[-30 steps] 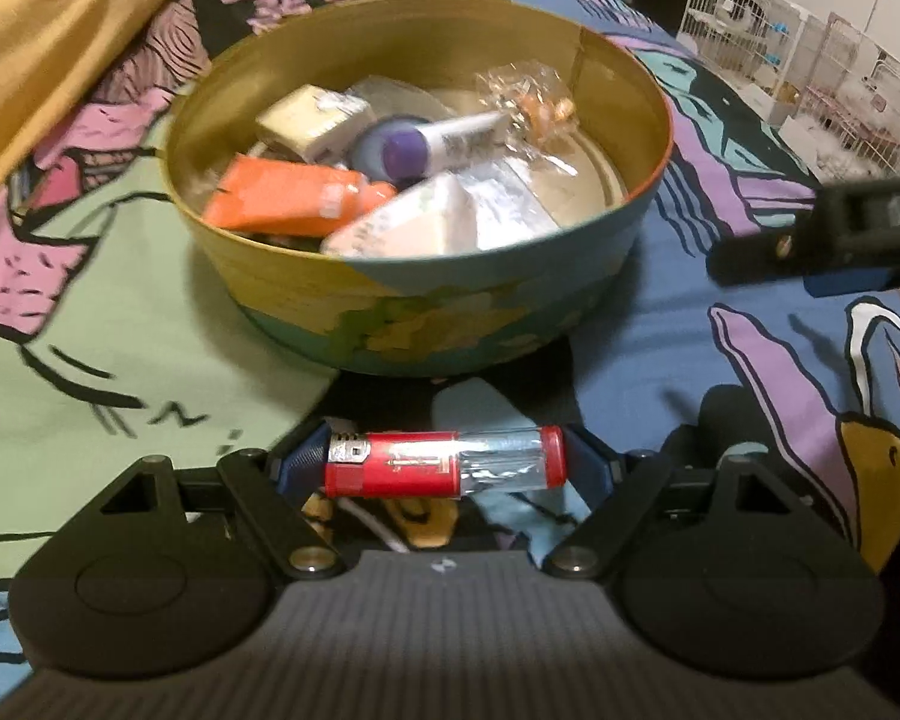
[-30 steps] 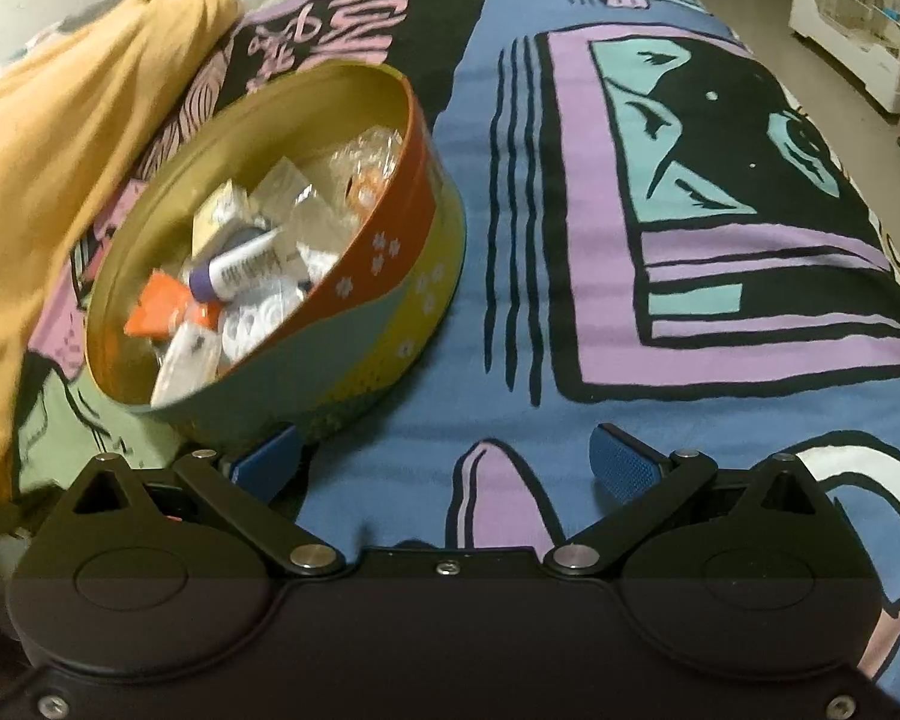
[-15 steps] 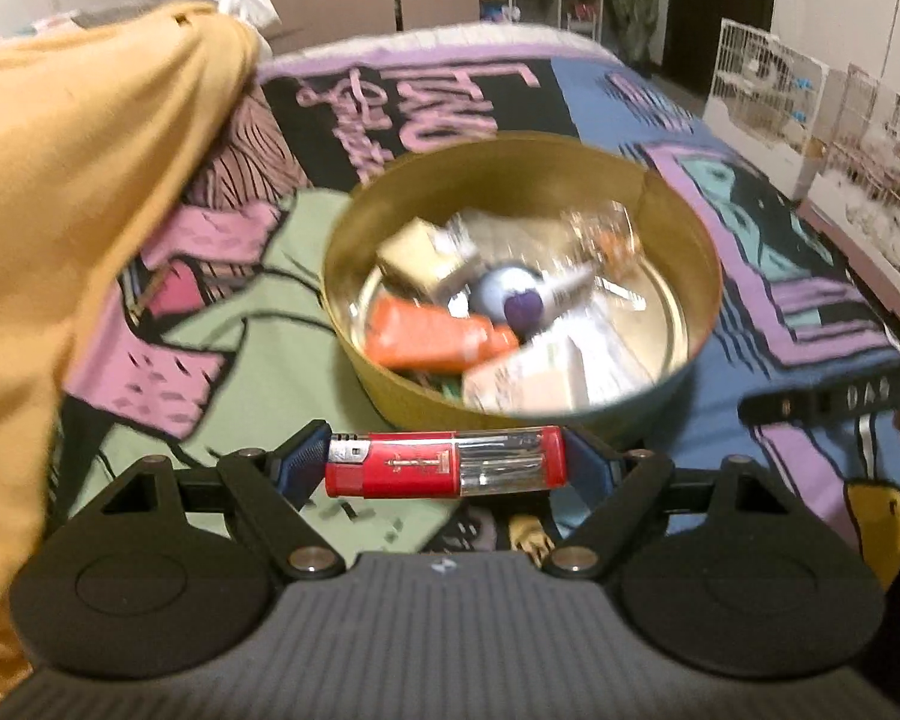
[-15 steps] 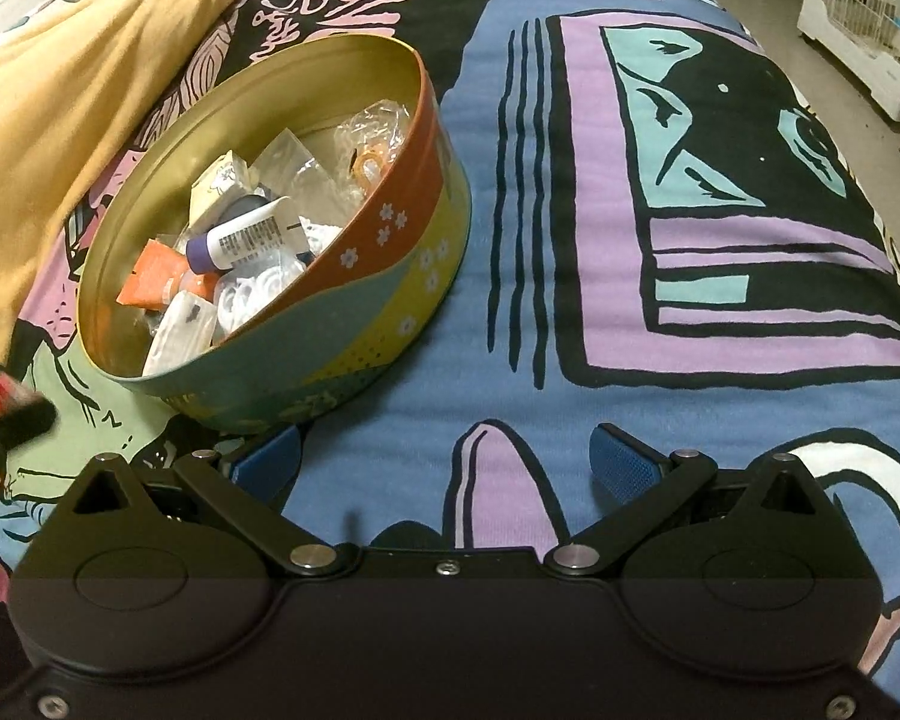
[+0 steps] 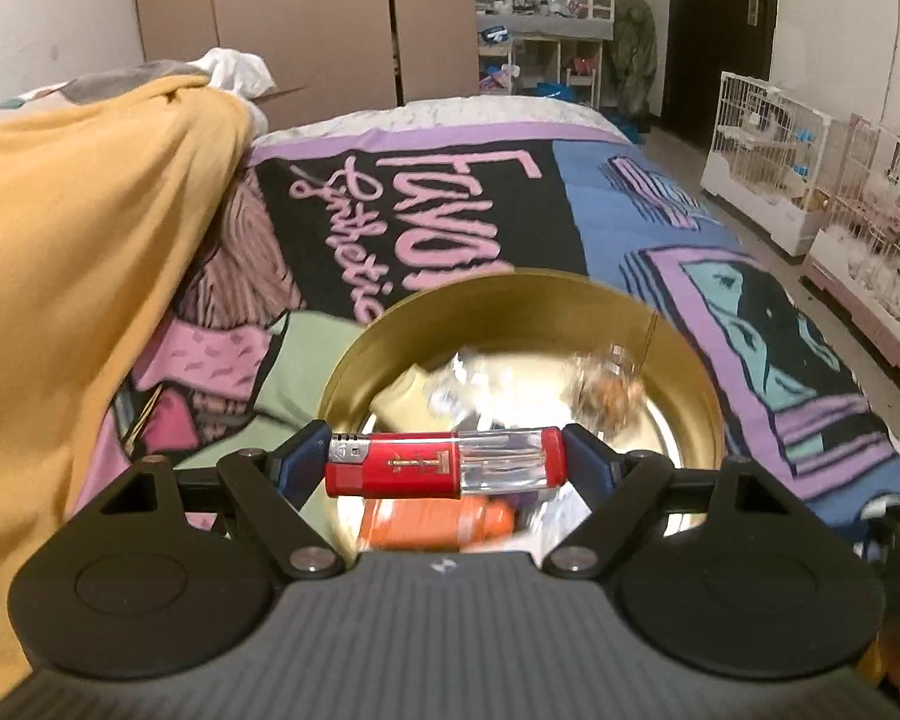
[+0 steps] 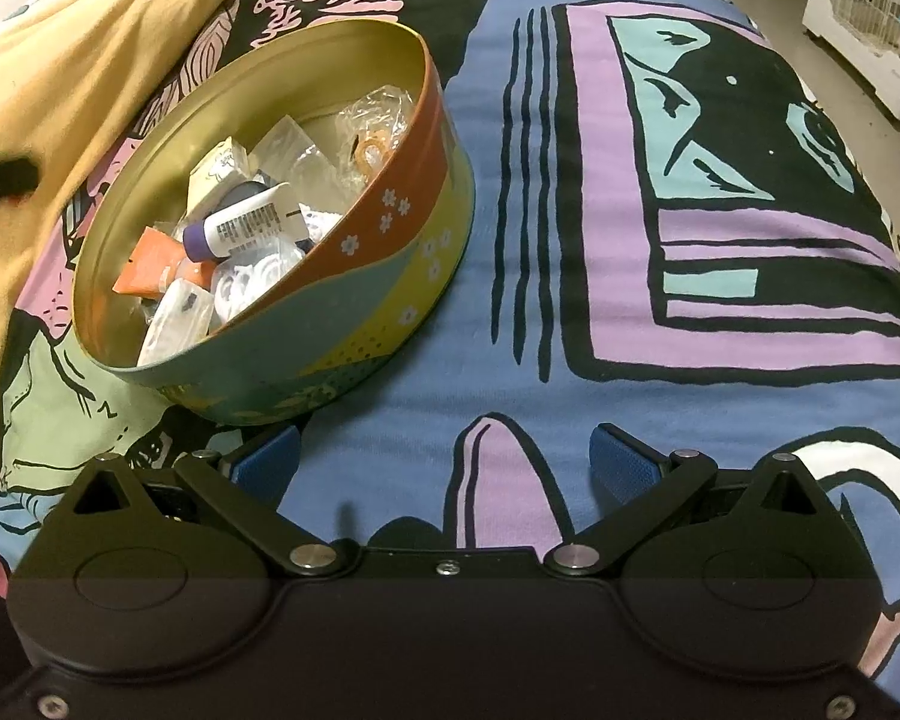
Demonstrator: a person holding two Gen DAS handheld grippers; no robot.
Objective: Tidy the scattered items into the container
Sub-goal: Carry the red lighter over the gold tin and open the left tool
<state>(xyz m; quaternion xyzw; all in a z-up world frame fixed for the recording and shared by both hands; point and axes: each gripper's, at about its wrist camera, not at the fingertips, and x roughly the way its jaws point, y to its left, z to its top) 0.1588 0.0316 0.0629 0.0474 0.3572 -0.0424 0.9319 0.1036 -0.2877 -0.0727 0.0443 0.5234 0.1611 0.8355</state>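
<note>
My left gripper (image 5: 447,461) is shut on a red and clear lighter (image 5: 447,463), held crosswise between the blue pads. It hangs above the near rim of a round tin (image 5: 510,312) with a gold inside. The tin also shows in the right wrist view (image 6: 390,240), with an orange, teal and yellow wall. It holds an orange sachet (image 6: 147,261), a white tube with a purple cap (image 6: 234,228) and several clear packets. My right gripper (image 6: 444,462) is open and empty, low over the blanket to the right of the tin.
The tin sits on a patterned blanket (image 6: 660,240) on a bed. A yellow cloth heap (image 5: 72,276) lies left of the tin. White wire cages (image 5: 810,192) stand on the floor at the right. Wardrobes (image 5: 300,12) stand behind the bed.
My left gripper has risen and moved forward with the lighter, from in front of the tin to above its near rim. The right gripper has hardly moved.
</note>
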